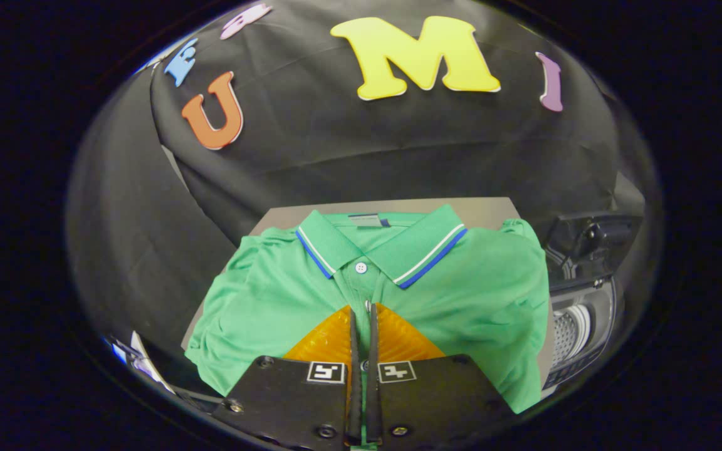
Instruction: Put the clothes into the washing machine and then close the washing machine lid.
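The folded green polo shirt (373,294) lies on the tabletop (492,210) — not yet loaded. The fingers (364,313) are nearly closed, pinching its placket, I judge. The washing machine (580,319) sits beside it, drum exposed — loading and lid-closing remain.

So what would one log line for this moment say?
gripper: fingers nearly together, pinching shirt placket | shirt: folded on table | washer: beside shirt, lid open | stage: grasping shirt

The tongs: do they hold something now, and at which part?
The tongs are nearly shut over the green polo shirt, at its button placket below the collar. Whether cloth is pinched between the fingers cannot be told.
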Motion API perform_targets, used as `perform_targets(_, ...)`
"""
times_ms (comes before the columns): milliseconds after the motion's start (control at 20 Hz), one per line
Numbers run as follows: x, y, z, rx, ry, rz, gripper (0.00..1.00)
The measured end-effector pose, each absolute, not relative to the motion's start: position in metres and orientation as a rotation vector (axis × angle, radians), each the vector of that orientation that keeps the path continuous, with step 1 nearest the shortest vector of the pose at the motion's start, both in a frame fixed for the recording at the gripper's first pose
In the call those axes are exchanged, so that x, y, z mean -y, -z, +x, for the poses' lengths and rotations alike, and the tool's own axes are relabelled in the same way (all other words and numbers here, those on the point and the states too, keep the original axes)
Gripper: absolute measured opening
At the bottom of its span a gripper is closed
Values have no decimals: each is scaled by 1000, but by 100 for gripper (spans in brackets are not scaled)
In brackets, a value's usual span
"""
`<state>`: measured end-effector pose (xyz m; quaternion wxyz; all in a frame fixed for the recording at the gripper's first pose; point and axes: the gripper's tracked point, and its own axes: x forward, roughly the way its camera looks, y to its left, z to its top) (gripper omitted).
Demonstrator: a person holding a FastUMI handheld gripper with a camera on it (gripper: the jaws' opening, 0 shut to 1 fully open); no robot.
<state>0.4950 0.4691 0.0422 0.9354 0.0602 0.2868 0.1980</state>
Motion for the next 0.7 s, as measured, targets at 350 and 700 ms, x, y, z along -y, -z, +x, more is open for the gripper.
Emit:
perform_targets(350,-464,-103,480,-366,-473,107,6)
perform_targets(700,-396,-178,428,-174,-481,157,6)
